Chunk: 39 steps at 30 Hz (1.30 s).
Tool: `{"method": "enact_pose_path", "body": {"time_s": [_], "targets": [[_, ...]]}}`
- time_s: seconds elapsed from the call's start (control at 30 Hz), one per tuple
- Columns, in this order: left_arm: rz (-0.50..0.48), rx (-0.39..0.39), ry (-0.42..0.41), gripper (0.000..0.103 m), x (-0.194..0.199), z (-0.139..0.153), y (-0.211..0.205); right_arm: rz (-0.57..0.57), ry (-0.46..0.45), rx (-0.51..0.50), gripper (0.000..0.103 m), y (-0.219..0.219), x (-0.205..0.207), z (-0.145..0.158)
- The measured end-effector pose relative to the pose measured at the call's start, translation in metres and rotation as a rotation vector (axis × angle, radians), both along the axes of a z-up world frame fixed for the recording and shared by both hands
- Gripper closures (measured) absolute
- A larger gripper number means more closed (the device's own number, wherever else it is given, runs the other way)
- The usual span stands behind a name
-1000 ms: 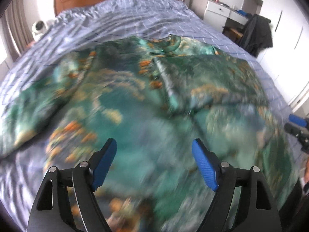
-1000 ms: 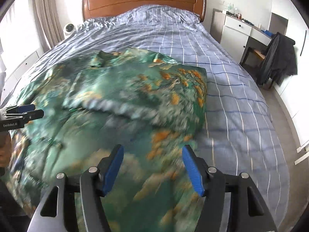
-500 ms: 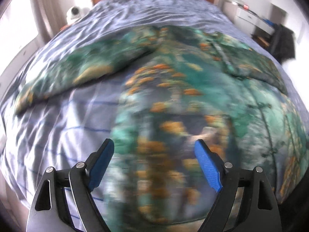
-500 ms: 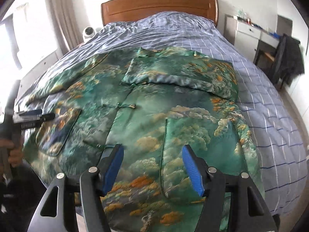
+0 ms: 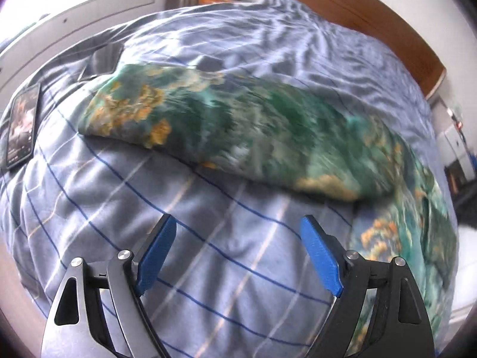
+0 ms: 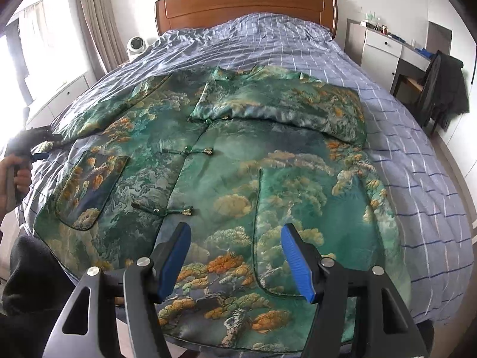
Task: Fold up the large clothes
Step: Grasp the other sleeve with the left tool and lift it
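Note:
A large green jacket (image 6: 244, 167) with orange and cream cloud print lies face up on the blue checked bed (image 6: 417, 161). Its right sleeve (image 6: 286, 104) is folded across the chest. Its left sleeve (image 5: 226, 131) lies stretched out sideways on the bedding. My left gripper (image 5: 238, 250) is open and empty, above bare bedding just short of that sleeve; it also shows in the right wrist view (image 6: 38, 146) at the bed's left edge. My right gripper (image 6: 235, 256) is open and empty over the jacket's lower hem.
A phone (image 5: 21, 128) lies on the bed left of the sleeve. A wooden headboard (image 6: 244, 3) stands at the far end. A white dresser (image 6: 384, 47) and a chair with a dark coat (image 6: 441, 89) stand to the right. A white fan (image 6: 136, 46) sits left.
My left gripper has swung left, from over the jacket's body to the outstretched left sleeve. My right gripper has pulled back and steadied over the hem. Both stay open.

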State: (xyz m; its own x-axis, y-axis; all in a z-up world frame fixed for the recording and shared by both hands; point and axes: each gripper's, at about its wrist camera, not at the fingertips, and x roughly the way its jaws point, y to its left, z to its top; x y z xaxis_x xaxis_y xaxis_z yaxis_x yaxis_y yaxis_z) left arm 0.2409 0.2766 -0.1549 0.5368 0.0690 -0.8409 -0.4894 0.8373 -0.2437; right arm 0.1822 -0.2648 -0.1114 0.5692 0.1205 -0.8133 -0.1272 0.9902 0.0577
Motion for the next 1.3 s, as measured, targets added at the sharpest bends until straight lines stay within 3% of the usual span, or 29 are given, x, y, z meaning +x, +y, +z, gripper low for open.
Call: {"method": "enact_pose_path", "body": {"time_s": [0.37, 0.57, 0.8, 0.9, 1.0, 1.07, 1.17, 1.3], "targets": [[0.097, -0.136, -0.022, 0.017, 0.014, -0.014, 0.047, 0.087, -0.032, -0.063, 0.039, 0.027, -0.008, 0.01], [0.275, -0.21, -0.039, 0.017, 0.022, -0.023, 0.081, 0.122, -0.033, -0.077, 0.039, 0.035, -0.012, 0.008], [0.364, -0.243, -0.037, 0.018, 0.038, -0.036, 0.099, 0.146, -0.006, -0.083, 0.039, 0.042, -0.014, -0.002], [0.376, -0.204, -0.066, 0.029, 0.039, -0.034, 0.099, 0.149, 0.003, -0.08, 0.039, 0.043, -0.013, -0.004], [0.393, -0.157, -0.122, 0.05, 0.035, -0.028, 0.099, 0.149, 0.012, -0.075, 0.039, 0.044, -0.014, -0.007], [0.382, -0.118, -0.125, 0.085, 0.035, -0.025, 0.098, 0.147, 0.017, -0.069, 0.039, 0.044, -0.015, -0.009], [0.339, -0.013, -0.137, 0.092, 0.036, -0.007, 0.087, 0.144, 0.021, -0.058, 0.039, 0.042, -0.018, -0.011], [0.187, 0.313, -0.23, 0.093, 0.042, 0.056, 0.025, 0.133, 0.014, -0.045, 0.039, 0.039, -0.021, -0.011]]}}
